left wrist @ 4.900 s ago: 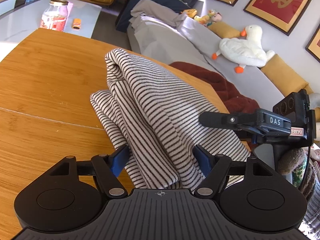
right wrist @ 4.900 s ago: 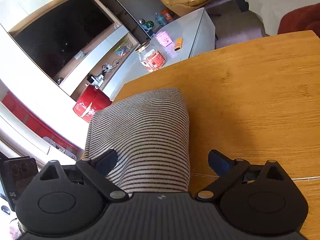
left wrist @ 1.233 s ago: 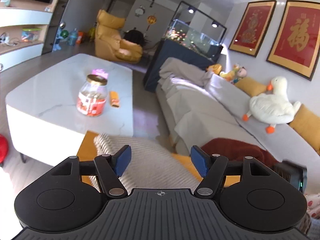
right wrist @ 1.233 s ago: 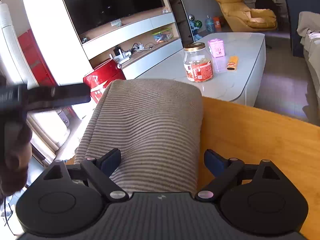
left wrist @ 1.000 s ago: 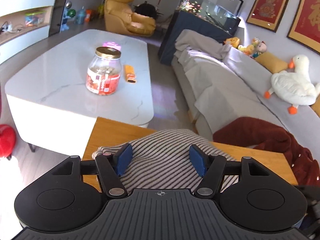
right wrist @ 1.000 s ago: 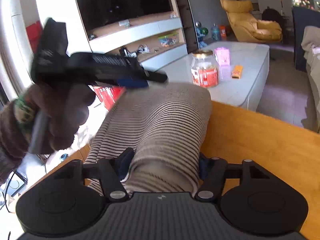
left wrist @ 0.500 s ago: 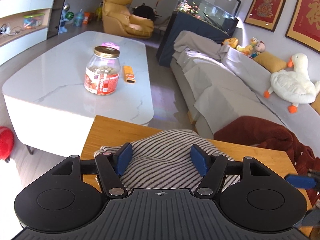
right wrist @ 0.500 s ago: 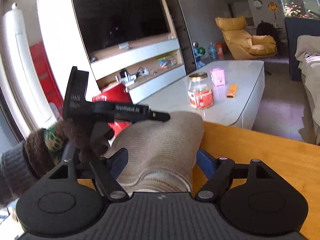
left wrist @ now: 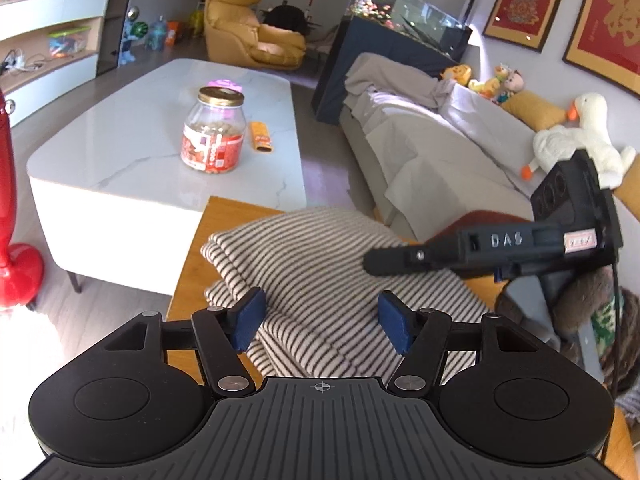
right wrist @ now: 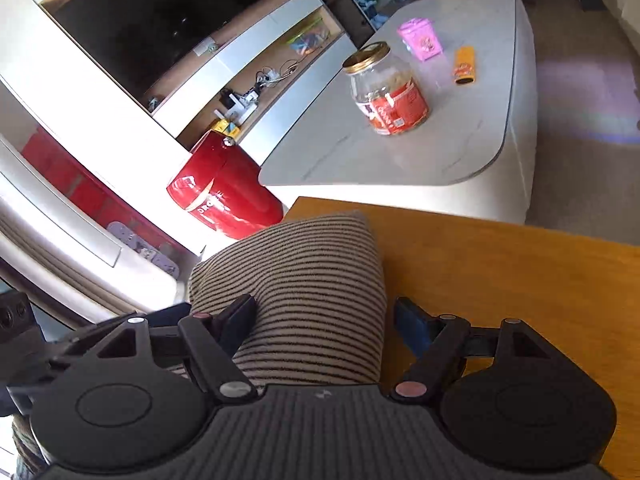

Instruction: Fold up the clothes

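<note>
Here, low centre of the left wrist view: striped garment [left wrist: 320,268] folded into a thick bundle on the corner of the wooden table [left wrist: 188,280], layered edges stacked at its left. Left gripper [left wrist: 320,320] parted to about a middling width, blue pads either side of the fabric, neither visibly pressing. From the right edge of that frame, right gripper [left wrist: 384,262] reaching over the bundle. In the right wrist view, right gripper [right wrist: 324,316] closing, cloth between the fingers, right pad clear of it, left contact impossible to tell. Beyond, upper middle: white coffee table [left wrist: 120,152] with a red-labelled jar [left wrist: 214,136].
</note>
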`<action>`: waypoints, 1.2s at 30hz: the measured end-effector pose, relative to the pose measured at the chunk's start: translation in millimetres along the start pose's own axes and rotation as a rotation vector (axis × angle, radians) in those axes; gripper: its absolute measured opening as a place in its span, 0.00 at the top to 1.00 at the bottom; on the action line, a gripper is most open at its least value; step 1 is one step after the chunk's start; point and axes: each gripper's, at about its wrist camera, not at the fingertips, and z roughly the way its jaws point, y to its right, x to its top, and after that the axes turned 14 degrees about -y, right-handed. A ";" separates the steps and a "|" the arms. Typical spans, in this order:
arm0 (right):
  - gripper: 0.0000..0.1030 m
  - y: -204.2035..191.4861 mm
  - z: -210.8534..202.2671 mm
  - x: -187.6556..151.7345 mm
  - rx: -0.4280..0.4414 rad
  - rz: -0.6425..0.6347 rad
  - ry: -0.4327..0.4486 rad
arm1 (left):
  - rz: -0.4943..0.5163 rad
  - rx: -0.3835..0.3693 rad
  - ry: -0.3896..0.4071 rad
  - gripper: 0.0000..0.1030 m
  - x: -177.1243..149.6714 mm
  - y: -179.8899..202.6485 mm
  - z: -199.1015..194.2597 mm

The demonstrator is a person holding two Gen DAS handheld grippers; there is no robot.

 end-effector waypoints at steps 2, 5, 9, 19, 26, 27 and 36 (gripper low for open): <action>0.43 -9.0 -6.1 -6.0 0.023 -0.048 0.046 | 0.003 -0.018 0.003 0.31 0.9 -3.1 3.6; 0.44 -26.1 -23.5 -15.4 0.003 -0.140 0.129 | -0.012 -0.053 0.005 0.31 7.2 -10.0 14.7; 0.42 -3.3 -14.2 -18.1 -0.113 -0.074 0.104 | -0.070 -0.084 -0.038 0.26 10.7 -12.7 39.4; 0.23 -17.9 -25.4 -35.2 -0.280 -0.116 0.173 | -0.125 -0.003 0.007 0.26 -6.4 8.8 18.6; 0.00 -49.7 -62.7 -112.0 -0.414 -0.261 0.218 | -0.117 0.147 0.069 0.02 -79.0 65.9 -17.7; 0.00 -51.6 -67.7 -125.4 -0.425 -0.266 0.222 | -0.131 0.174 0.076 0.01 -89.2 75.2 -20.6; 0.00 -46.5 -92.9 -210.0 -0.572 -0.197 0.187 | -0.153 0.411 0.003 0.00 -151.9 132.0 -18.2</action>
